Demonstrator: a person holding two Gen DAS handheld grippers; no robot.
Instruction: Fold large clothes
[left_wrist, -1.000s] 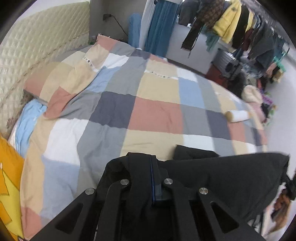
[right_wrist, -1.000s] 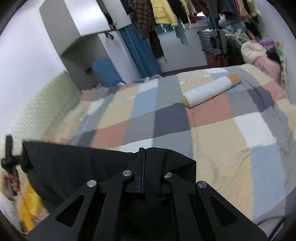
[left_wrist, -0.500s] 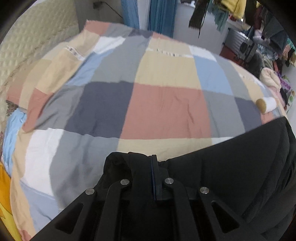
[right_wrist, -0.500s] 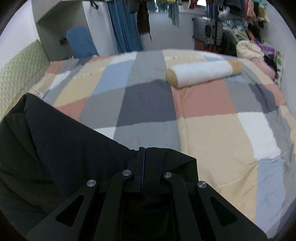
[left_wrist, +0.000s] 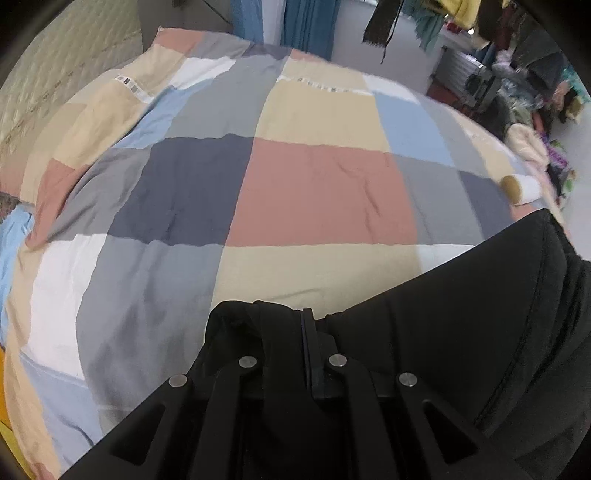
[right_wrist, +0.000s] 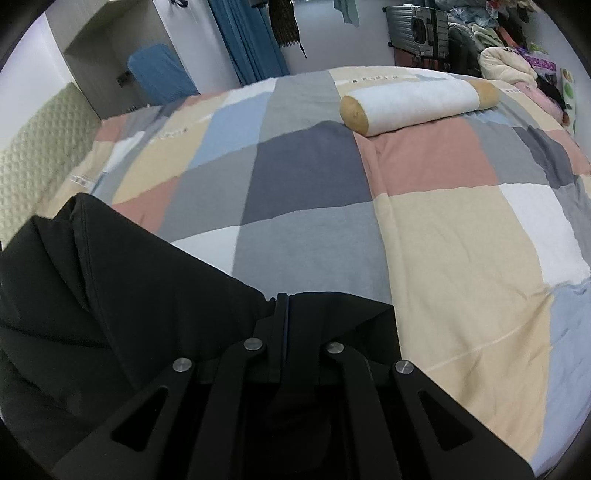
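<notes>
Black garment on a pastel-and-grey checked quilt; white, tan-ended bolster.

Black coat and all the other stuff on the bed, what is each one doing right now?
Black coat: held up over the bed, pinched at two spots, stretched between both grippers.
Left gripper: fingers shut on the coat.
Right gripper: fingers shut on the coat.
Checked quilt: spread over the bed, slightly wrinkled.
Bolster pillow: lying on its side on the quilt.
</notes>
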